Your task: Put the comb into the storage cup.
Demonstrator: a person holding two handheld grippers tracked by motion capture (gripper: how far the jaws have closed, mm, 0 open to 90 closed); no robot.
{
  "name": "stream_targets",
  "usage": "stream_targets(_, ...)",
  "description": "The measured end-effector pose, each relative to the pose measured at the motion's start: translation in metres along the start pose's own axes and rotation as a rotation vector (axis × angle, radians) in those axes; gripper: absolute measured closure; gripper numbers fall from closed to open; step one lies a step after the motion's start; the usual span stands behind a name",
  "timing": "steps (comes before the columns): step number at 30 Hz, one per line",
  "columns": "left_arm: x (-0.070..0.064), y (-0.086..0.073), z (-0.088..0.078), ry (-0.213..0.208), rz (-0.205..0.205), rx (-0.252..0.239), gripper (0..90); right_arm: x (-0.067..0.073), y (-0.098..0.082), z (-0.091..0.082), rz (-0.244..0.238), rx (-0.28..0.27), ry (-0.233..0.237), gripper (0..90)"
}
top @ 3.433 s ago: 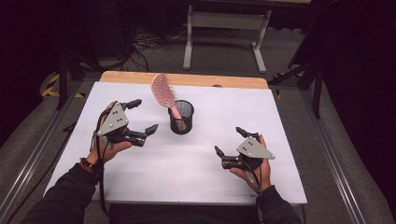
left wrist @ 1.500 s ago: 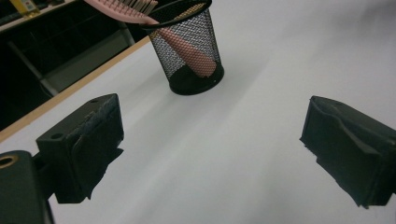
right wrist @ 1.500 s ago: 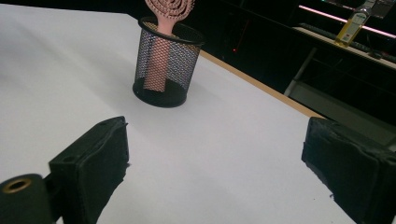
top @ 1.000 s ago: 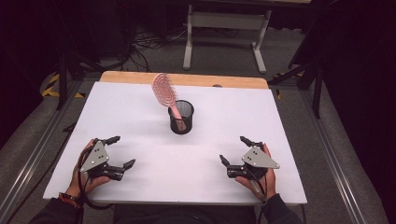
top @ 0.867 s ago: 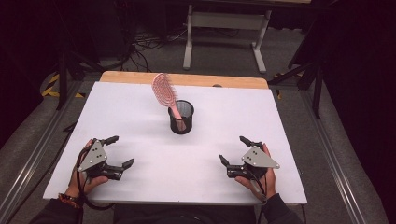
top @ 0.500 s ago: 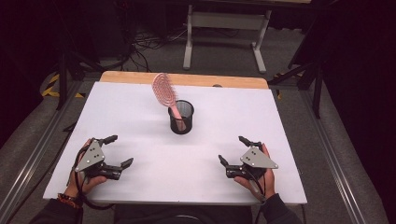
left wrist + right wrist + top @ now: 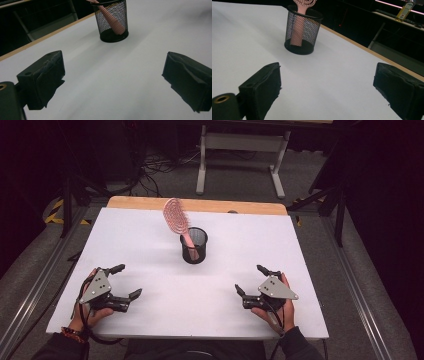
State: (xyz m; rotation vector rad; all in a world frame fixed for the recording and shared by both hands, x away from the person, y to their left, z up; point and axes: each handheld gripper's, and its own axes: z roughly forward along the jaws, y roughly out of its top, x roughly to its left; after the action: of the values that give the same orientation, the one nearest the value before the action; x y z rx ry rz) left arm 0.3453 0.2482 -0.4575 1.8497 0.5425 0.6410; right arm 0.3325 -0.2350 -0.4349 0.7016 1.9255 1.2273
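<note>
Pink hairbrush [image 7: 178, 220] standing handle-down in black mesh cup [image 7: 194, 245], mid-table [image 7: 300, 250], well apart from both tongs. Left tongs [image 7: 126, 281] and right tongs [image 7: 252, 280] resting near front edge, jaws spread wide, holding nothing. Likely a pause with placing done, or before a fresh reach. Next move: reach toward cup. Brush head cut off in both gripper views; handle tip blurred behind mesh.
</note>
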Motion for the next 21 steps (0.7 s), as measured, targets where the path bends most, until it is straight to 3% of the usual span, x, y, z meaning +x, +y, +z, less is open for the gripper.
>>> stream_targets(10, 0.0045, -0.0001, -0.0019, 0.009, -0.034, -0.018, 4.9, -0.002, 0.0005, -0.0007, 0.003, -0.008, -0.011, 8.9)
stream_targets(13, 0.0056, 0.0003, -0.002, 0.008, -0.046, -0.027, 4.8, -0.0041, 0.0041, -0.006, -0.005, -0.05, -0.024, 9.6)
stream_targets(16, 0.0073, -0.0004, 0.0007, -0.004, -0.059, -0.018, 4.9, -0.0082, 0.0016, -0.0032, 0.016, -0.03, -0.013, 8.7)
stream_targets(21, 0.0064, -0.0001, 0.0023, -0.014, -0.064, -0.02, 4.9, -0.0098, -0.0026, 0.001, 0.014, -0.002, -0.001, 8.4)
